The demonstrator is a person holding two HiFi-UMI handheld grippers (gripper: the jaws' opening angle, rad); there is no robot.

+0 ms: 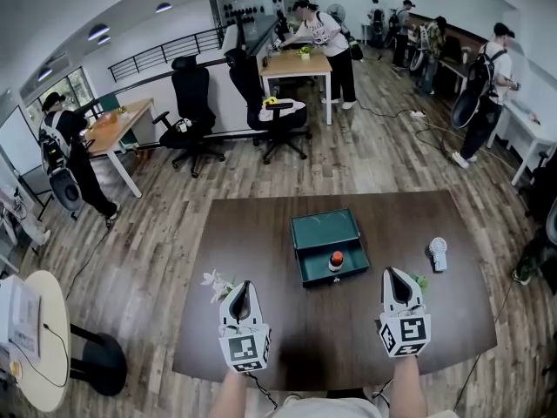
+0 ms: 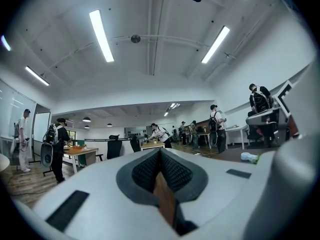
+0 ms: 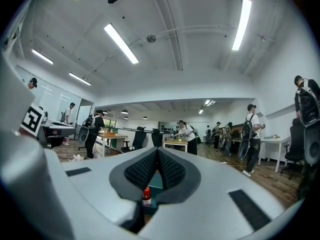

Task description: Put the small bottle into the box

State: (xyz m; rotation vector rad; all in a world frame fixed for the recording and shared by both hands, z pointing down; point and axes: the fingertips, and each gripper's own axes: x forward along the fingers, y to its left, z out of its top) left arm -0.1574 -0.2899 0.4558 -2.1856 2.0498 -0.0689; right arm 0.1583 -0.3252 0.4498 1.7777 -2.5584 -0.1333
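Note:
A green box [image 1: 306,233] lies open at the middle of the dark brown table [image 1: 261,338]. The small bottle [image 1: 336,259], red-capped, stands upright inside the box's front part. My left gripper [image 1: 242,289] hovers near the table's front left, shut with nothing in it, well apart from the box. On the other side my right gripper [image 1: 398,277] is shut and empty too, just right of the box's front. In the right gripper view the bottle [image 3: 146,196] and a bit of green box [image 3: 156,180] show under the shut tips [image 3: 157,150]. Only the room lies beyond the tips [image 2: 160,151] in the left gripper view.
A small white object [image 1: 438,252] lies at the table's right side, and a white flower [image 1: 216,281] lies beside the left gripper. Something green [image 1: 422,280] sits by the right gripper. Beyond the table are office chairs [image 1: 193,111], desks and several people.

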